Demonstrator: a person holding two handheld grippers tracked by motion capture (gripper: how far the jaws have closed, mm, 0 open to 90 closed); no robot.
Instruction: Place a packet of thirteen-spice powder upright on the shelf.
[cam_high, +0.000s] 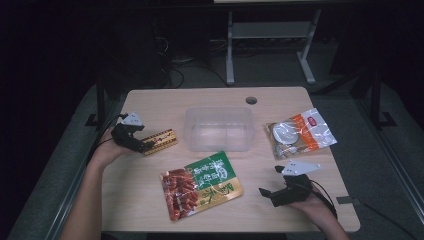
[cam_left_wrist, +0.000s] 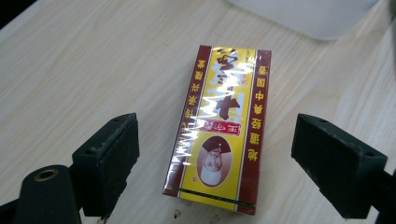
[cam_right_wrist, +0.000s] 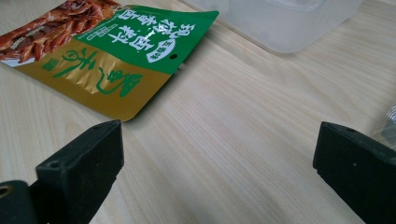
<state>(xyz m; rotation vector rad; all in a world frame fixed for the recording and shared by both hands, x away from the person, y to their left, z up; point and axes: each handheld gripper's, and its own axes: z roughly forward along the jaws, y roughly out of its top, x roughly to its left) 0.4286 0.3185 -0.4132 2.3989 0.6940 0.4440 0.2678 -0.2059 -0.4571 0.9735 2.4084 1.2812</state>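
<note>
Left tongs (cam_left_wrist: 215, 163) stand wide open astride the yellow-and-red box (cam_left_wrist: 218, 126), untouched between them; right tongs (cam_right_wrist: 215, 172) gape too.

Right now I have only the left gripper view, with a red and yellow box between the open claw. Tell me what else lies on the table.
Observer: A green and gold snack pouch lies flat near the front edge, to the right of your box.
Operator: Report the far right side.
Observer: A white and orange bag lies there, to the right of the clear tub.
Operator: Give me the right claw.
Observer: The right claw is open and empty, over bare table between pouch and bag.
</note>
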